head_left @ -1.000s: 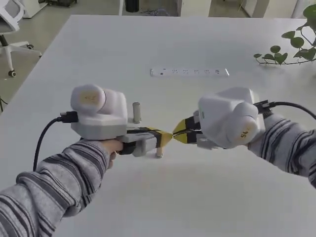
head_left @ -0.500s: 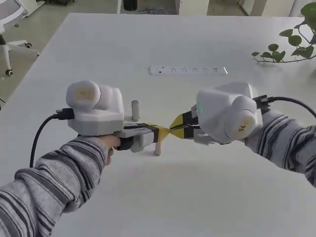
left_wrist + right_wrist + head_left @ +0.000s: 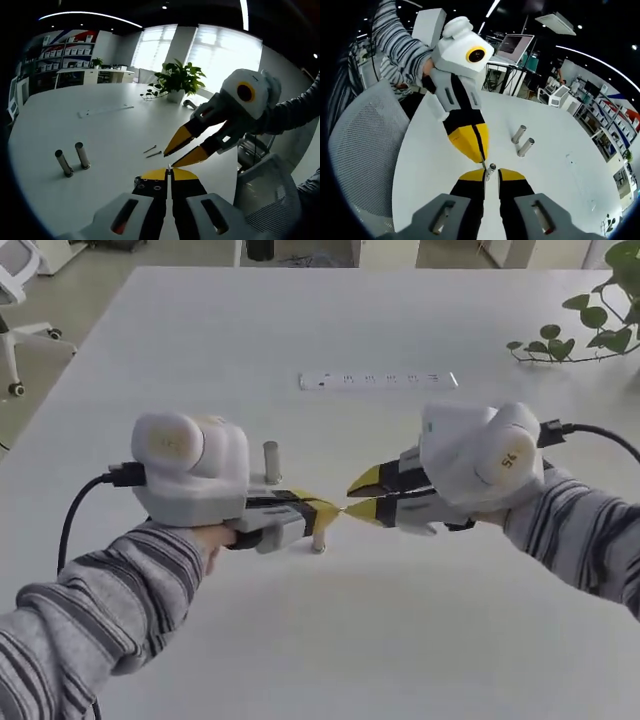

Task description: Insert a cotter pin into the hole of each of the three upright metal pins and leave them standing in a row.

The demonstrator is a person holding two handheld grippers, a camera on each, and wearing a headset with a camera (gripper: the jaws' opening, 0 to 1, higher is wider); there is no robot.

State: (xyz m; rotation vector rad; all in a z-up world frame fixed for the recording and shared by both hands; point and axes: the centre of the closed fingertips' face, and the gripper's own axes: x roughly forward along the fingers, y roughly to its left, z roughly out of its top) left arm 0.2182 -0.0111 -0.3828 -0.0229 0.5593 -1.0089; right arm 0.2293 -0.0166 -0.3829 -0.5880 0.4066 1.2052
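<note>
One upright metal pin point(image 3: 320, 538) stands on the white table point(image 3: 330, 640), right under the meeting gripper tips. My left gripper point(image 3: 328, 512) is shut on a thin cotter pin point(image 3: 482, 161), which pokes out at its tip just above the pin's head. My right gripper point(image 3: 350, 499) faces it from the right, jaws spread, tips nearly touching the left tips. In the right gripper view the pin's top point(image 3: 491, 169) shows in the gap between the right gripper point(image 3: 491, 174) jaws. Two more upright pins point(image 3: 62, 162) point(image 3: 82, 155) stand side by side behind.
Two spare cotter pins point(image 3: 151, 151) lie on the table past the tips. A white power strip point(image 3: 378, 381) lies farther back in the middle. A plant point(image 3: 590, 335) trails over the far right edge. An office chair point(image 3: 15, 300) stands off the far left corner.
The right gripper's jaws, together at the left tips before, have spread apart, and its body has rolled and drawn slightly right. The left gripper keeps its place over the pin.
</note>
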